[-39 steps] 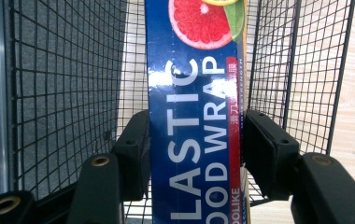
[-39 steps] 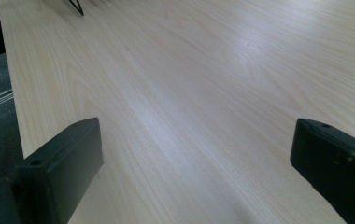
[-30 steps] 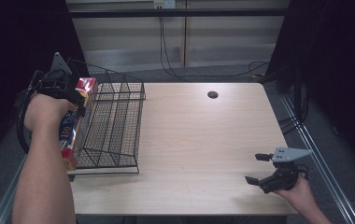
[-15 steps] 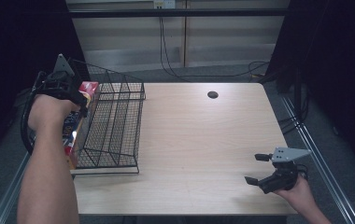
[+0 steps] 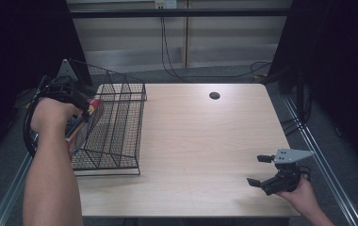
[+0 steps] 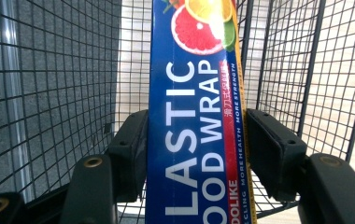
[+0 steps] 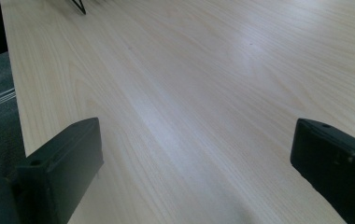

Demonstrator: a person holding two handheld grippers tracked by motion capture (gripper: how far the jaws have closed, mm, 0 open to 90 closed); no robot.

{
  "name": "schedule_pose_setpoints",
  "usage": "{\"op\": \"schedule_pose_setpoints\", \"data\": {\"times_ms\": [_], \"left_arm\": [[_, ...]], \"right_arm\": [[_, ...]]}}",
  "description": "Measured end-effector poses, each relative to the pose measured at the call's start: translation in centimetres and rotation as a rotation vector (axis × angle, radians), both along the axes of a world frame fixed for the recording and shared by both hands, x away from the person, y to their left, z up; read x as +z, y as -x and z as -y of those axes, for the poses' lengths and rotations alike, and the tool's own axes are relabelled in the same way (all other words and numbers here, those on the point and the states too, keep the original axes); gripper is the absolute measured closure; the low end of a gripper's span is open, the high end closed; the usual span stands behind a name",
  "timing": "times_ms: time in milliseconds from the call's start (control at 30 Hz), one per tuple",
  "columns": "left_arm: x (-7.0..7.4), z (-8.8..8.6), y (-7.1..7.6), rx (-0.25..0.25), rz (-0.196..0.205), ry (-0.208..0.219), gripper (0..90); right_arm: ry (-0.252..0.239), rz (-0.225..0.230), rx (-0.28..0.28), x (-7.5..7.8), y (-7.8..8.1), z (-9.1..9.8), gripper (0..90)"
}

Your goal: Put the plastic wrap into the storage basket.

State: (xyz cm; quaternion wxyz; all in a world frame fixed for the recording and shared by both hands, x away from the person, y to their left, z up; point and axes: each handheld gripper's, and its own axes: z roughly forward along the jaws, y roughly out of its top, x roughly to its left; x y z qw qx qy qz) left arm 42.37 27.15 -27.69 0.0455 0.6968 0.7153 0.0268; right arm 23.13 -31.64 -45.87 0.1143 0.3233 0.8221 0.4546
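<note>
At the left of the high view I had the left gripper (image 5: pixel 84 112) lower the plastic wrap box (image 6: pixel 196 116) inside the wire basket (image 5: pixel 120 136), its jaws just easing apart beside it for release, while the right gripper (image 5: pixel 262 170) idled wide open at lower right.

My plastic wrap box (image 6: pixel 195 116) is long and blue, white lettering, grapefruit and citrus slices printed near its top end. It runs up the middle of the left gripper view, inside the black wire basket (image 5: pixel 116 127) at the high view's left.
</note>
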Motion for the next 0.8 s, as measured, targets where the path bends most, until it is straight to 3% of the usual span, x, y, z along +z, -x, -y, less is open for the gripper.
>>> {"op": "schedule_pose_setpoints", "data": {"times_ms": [67, 100, 133, 167, 200, 300, 400, 533, 600, 800], "left_arm": [[0.0, -0.1, -0.1, -0.004, -0.003, 0.001, 42.4], [0.2, -0.1, -0.1, 0.005, 0.025, 0.011, 42.1], [0.2, -0.1, -0.1, 0.005, 0.025, 0.011, 46.6], [1.4, -0.2, 0.0, 0.018, 0.087, 0.029, 47.0], [1.9, -0.3, 0.1, 0.01, 0.104, 0.03, 45.7], [2.6, -0.1, 0.2, -0.002, 0.111, 0.025, 39.2], [3.0, 0.4, 0.5, -0.005, 0.119, 0.033, 41.8], [3.2, 0.9, 0.7, -0.01, 0.133, 0.066, 37.1], [3.6, 1.2, 0.6, -0.036, 0.174, 0.075, 33.7], [3.7, 2.4, 0.7, -0.068, 0.198, 0.094, 26.3]], "right_arm": [[0.0, -0.006, 0.002, 0.0, 0.0, 0.0, 2.4], [0.001, -0.005, 0.004, -0.1, 0.0, 0.0, 2.4], [0.001, -0.007, 0.005, -0.1, 0.0, 0.0, 2.4], [0.001, -0.006, 0.004, -0.1, 0.0, 0.0, 2.4], [0.001, -0.003, 0.003, -0.1, 0.0, 0.0, 2.4], [0.0, -0.004, 0.003, -0.1, 0.0, 0.0, 2.4], [-0.003, -0.005, 0.004, 0.0, 0.0, 0.0, 2.4], [-0.002, 0.006, 0.004, 0.1, 0.1, 0.0, 2.4], [-0.003, 0.009, 0.005, 0.1, 0.1, 0.0, 2.4], [0.002, 0.007, 0.002, 0.1, 0.1, -0.1, 2.4]]}}
